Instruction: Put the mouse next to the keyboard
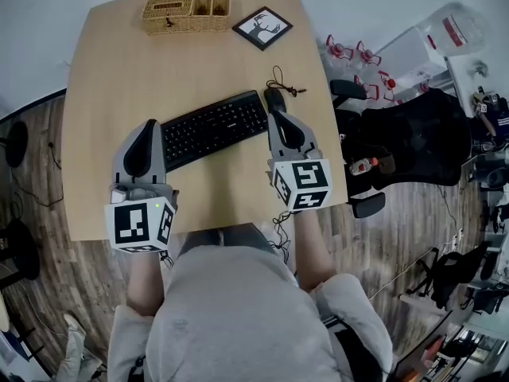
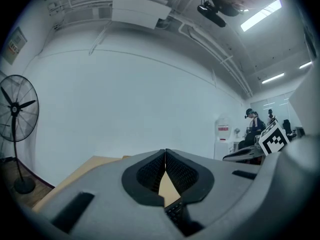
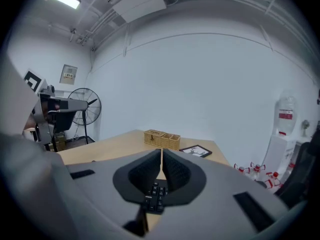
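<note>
1. Head view, 6 o'clock: the person's grey top covers the near edge of the table, and the marker cubes hide both hands.
2. The left gripper, at 8 o'clock on the table, is clenched on nothing. In the left gripper view its pads meet at the tips, with only a sliver of tabletop and a few keys of the keyboard showing below.
3. The right gripper, at 4 o'clock, is likewise clenched and empty. In the right gripper view its tips meet above a few keys.
4. The keyboard lies slanted mid-table, its left end tucked under the left gripper.
5. The mouse sits just beside the keyboard's right end, at 2 o'clock from its middle and just past the right gripper's tips. Whether it touches either is unclear, and the right gripper view does not show it.
6. A thin dark cord loops at 12 o'clock from the mouse; its ends are hard to trace.
7. At the far edge stand a wicker basket at 12 o'clock and a picture frame at 1 o'clock.
</note>
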